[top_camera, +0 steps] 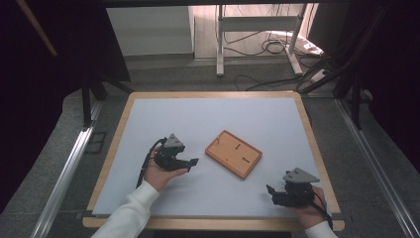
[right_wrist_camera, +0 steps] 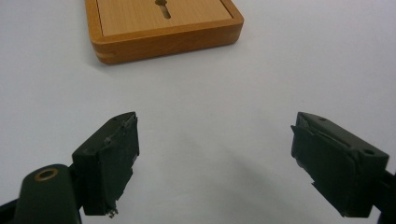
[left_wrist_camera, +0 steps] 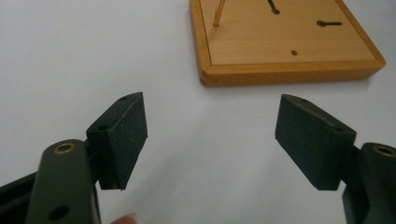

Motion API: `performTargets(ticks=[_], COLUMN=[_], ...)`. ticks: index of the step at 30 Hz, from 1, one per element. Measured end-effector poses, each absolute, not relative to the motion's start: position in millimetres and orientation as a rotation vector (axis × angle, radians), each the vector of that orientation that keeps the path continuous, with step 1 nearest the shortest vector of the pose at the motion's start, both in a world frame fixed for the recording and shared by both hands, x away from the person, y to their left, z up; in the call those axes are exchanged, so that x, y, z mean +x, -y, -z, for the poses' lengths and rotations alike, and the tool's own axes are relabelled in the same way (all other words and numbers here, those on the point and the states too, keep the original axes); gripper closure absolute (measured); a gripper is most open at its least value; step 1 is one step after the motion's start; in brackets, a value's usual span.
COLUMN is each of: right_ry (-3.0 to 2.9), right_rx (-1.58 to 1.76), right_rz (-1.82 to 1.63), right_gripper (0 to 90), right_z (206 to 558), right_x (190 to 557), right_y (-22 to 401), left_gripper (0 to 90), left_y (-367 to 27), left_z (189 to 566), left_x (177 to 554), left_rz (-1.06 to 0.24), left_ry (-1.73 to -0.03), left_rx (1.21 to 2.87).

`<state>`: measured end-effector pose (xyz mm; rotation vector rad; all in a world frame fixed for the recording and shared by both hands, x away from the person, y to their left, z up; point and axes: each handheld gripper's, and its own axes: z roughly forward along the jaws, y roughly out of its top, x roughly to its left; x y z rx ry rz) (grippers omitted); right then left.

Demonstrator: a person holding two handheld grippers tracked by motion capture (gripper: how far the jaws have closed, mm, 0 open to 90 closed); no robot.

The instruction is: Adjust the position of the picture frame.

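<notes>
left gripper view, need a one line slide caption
Open left gripper above the white table, jaws spread and empty, facing the near edge of a wooden board.

Flat rectangular wooden board with keyhole slots [top_camera: 233,153] lying near the middle of the white tabletop [top_camera: 208,119], left gripper [top_camera: 190,163] just left of it, right gripper [top_camera: 270,190] nearer the front edge at its right, both apart from the board, thin upright pin [left_wrist_camera: 218,13] on the board's left part
</notes>
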<state>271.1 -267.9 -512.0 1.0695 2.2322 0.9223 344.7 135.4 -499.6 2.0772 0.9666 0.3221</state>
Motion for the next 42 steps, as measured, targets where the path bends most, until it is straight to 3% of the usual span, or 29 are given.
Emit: performTargets(ticks=[42], right_ry=[-2.223], right_rx=[1.057], right_rz=[-0.933], right_gripper=[15.4], right_z=[510.5], right_x=[270.0], right_y=[267.9], left_gripper=[29.0], left_y=[-54.2], left_z=[507.1], left_x=[413.3], left_rz=[-0.319], left_ry=[-0.966], left_rx=[2.135])
